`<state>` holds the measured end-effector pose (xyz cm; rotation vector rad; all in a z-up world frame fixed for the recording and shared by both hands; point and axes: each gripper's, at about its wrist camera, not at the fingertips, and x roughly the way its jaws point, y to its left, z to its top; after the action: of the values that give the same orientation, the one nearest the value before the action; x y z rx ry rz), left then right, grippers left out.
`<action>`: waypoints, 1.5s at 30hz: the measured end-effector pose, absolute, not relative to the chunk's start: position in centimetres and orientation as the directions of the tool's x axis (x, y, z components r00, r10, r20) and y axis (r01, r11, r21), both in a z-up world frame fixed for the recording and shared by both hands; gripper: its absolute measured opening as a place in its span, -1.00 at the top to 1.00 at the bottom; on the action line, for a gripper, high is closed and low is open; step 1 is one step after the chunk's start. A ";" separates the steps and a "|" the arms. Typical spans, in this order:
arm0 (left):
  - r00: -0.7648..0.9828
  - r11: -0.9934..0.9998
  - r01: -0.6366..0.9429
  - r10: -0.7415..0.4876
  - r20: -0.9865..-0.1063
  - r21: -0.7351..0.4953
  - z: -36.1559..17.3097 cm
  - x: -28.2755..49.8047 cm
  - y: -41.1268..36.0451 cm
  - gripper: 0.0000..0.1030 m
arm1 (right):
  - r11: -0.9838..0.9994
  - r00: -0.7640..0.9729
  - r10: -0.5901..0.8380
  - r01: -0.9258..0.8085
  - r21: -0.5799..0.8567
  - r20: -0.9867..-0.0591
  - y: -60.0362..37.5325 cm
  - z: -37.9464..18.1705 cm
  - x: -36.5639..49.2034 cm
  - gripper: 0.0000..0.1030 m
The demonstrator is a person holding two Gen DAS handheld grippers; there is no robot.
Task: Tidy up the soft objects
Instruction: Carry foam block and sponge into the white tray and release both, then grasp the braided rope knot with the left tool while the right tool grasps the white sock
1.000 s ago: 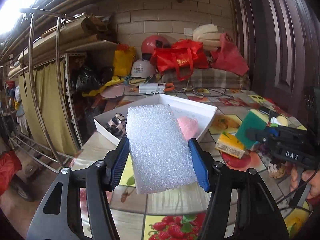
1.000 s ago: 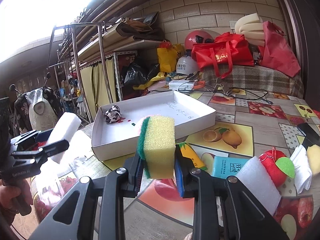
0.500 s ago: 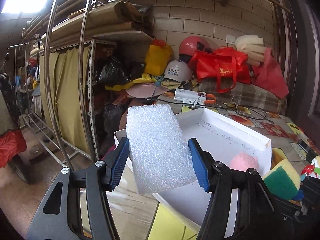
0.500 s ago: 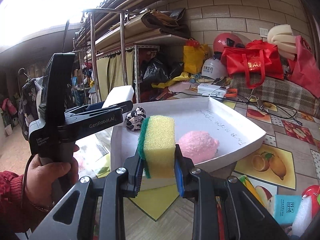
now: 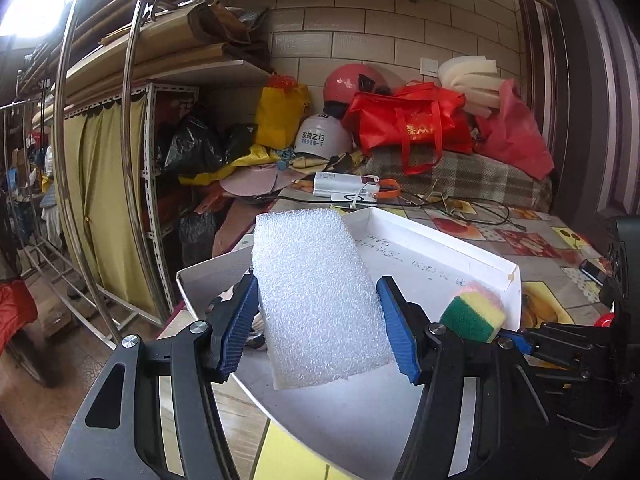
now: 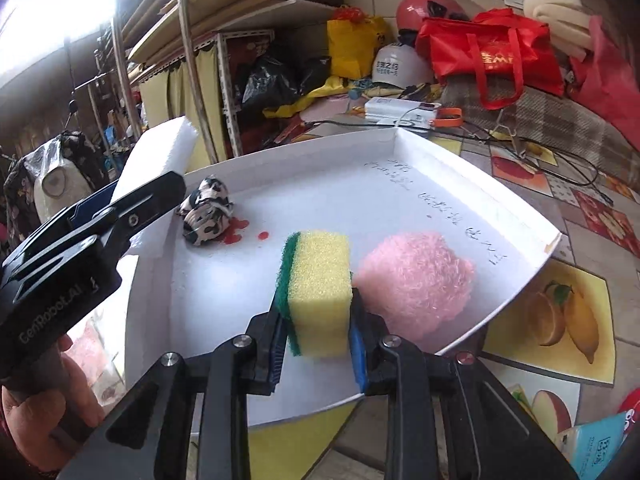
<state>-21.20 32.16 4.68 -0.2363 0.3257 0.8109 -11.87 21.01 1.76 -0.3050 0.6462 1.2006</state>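
Left tool: clamped across the short width of the white foam block, blue pads seated on its two long edges. Block carried clear above the near corner of the white tray, tilted, far end toward 12 o'clock.

Right tool: narrow, closed on the yellow-and-green sponge at its lower half. Sponge held upright over the tray floor, green scouring layer at 9 o'clock, pink fluffy ball just beside it at 3 o'clock. Contact between sponge and ball could not be told.

Already in the tray: the pink ball and a black-and-white crumpled cloth toward 10 o'clock in the right wrist view. Tray resting on the fruit-patterned surface.

Handling, as judged:
- Foam block — very light, open-celled, easily dented; broad-face grip across the width judged adequate, light pressure only.
- Sponge — soft, springy, likely to bulge under the pads; yellow body compressible, green layer stiffer and rougher, so less slip expected there.
- Neither item fragile; a short drop judged harmless.
- Bounce or roll on release possible — release low, over bare tray floor.
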 end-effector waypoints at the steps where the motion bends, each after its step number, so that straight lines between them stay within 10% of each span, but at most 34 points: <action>1: 0.643 0.670 -0.738 0.663 -0.382 -0.080 4.6 -20.6 32.2 -0.22 | 0.365 0.213 0.765 -0.921 0.135 -0.608 20.9 1.9 -11.4 0.46; 4: 0.610 0.649 -0.759 0.679 -0.408 -0.055 4.5 -19.1 32.1 -0.70 | 0.354 0.185 0.782 -0.918 0.179 -0.595 20.5 2.1 -11.1 0.17; 7: 0.612 0.630 -0.772 0.698 -0.373 -0.088 4.7 -19.7 32.0 -1.00 | 0.360 0.236 0.787 -0.926 0.114 -0.570 20.4 2.6 -12.5 -0.70; 33: 0.567 0.565 -0.815 0.737 -0.367 -0.124 4.7 -21.8 30.3 -1.00 | 0.238 0.256 0.875 -0.967 -0.096 -0.412 11.8 4.4 -19.3 -0.82; 45: 0.838 0.920 -0.389 0.331 -0.434 -0.048 4.9 -16.7 18.8 -1.00 | 0.557 0.469 0.766 -0.825 0.090 -0.439 -1.2 4.8 -6.0 -0.82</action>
<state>-16.75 18.82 4.88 -0.1361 0.4333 0.3820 -5.96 -1.22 4.77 -0.1415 0.4630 0.9794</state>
